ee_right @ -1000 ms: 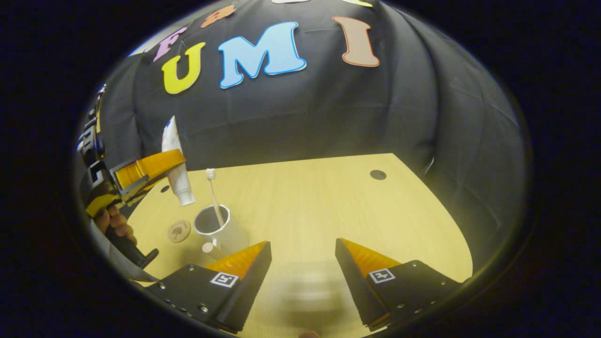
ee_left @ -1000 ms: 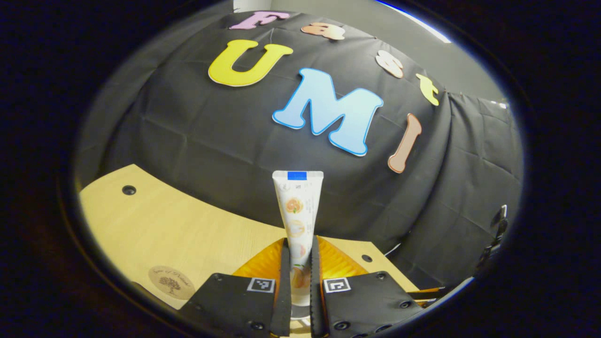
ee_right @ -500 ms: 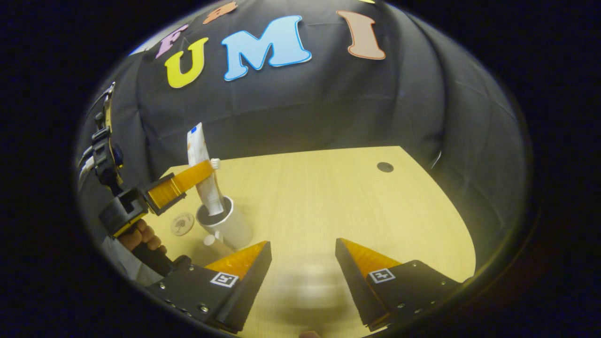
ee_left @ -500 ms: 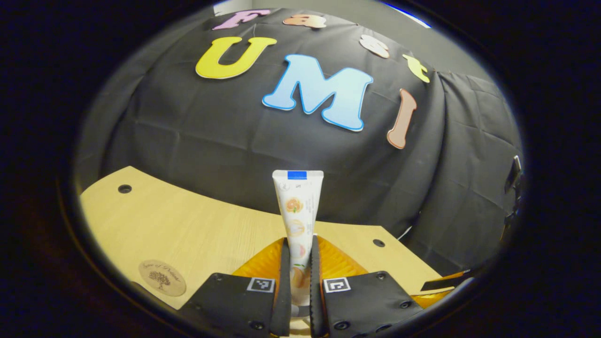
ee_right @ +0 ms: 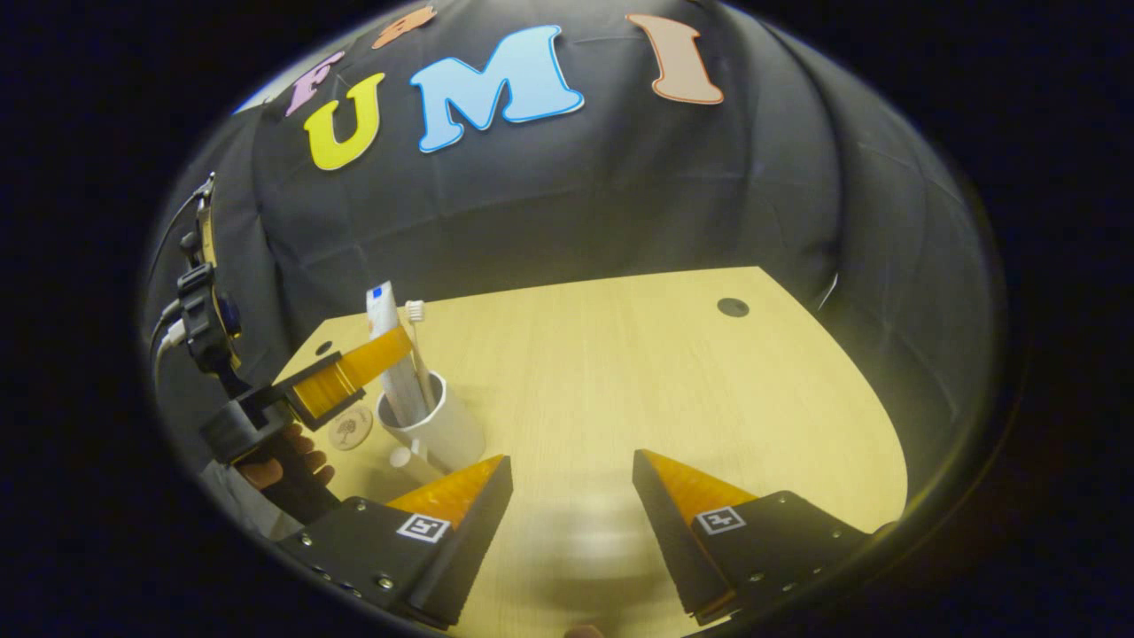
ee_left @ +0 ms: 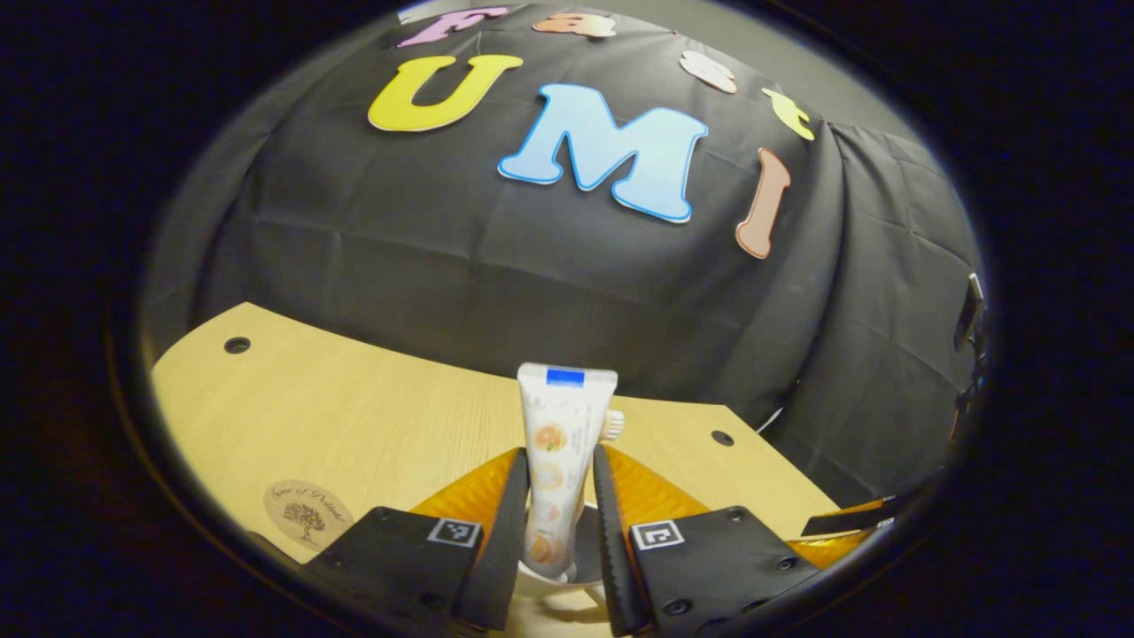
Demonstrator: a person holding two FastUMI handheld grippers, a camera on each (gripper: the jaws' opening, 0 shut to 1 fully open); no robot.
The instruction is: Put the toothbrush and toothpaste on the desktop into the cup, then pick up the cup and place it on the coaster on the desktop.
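Observation:
In the left gripper view the white toothpaste tube (ee_left: 563,443) stands upright between the fingers of my left gripper (ee_left: 560,456), its lower end inside the white cup (ee_left: 580,571). The jaws stand slightly apart, with thin gaps on both sides of the tube. A toothbrush head (ee_left: 613,425) peeks out just behind the tube. The right gripper view has the cup (ee_right: 440,431) at the left with the toothpaste (ee_right: 390,354) and toothbrush (ee_right: 416,341) standing in it, and the left gripper (ee_right: 359,372) around the tube. My right gripper (ee_right: 571,470) hovers open over the table, holding nothing.
A round brown coaster (ee_left: 308,516) lies on the wooden desktop (ee_left: 354,425) left of the cup; it appears as the coaster (ee_right: 350,430) close beside the cup. A hand (ee_right: 283,452) holds the left gripper. Cable holes (ee_right: 732,307) mark the table; black cloth backs it.
The left gripper lowered the toothpaste into the cup beside the toothbrush, then its jaws parted a little and the tube slid lower. The right gripper stayed open and almost still.

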